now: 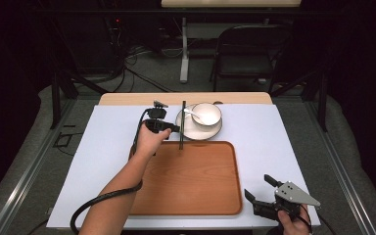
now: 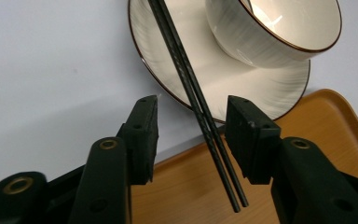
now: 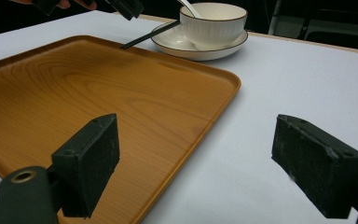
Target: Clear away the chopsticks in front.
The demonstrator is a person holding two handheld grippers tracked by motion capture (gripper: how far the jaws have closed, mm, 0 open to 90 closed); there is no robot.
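A pair of black chopsticks point(image 1: 183, 125) lies with its far end on a white plate point(image 1: 188, 131) and its near end over the rim of a wooden tray point(image 1: 191, 178). On the plate stands a white bowl point(image 1: 206, 114) with a white spoon point(image 1: 192, 113) in it. My left gripper point(image 2: 192, 114) is open and straddles the chopsticks point(image 2: 191, 88). They run close along one pad, while the other pad stands well apart. At the table's near right corner, beside the tray point(image 3: 74, 84), my right gripper point(image 1: 258, 187) is wide open and holds nothing.
A white sheet point(image 1: 274, 142) covers the table, whose wooden far edge point(image 1: 186, 98) shows beyond it. A black folding chair point(image 1: 247, 54) and a table leg point(image 1: 184, 49) stand on the floor behind. The tray's flat bottom is bare.
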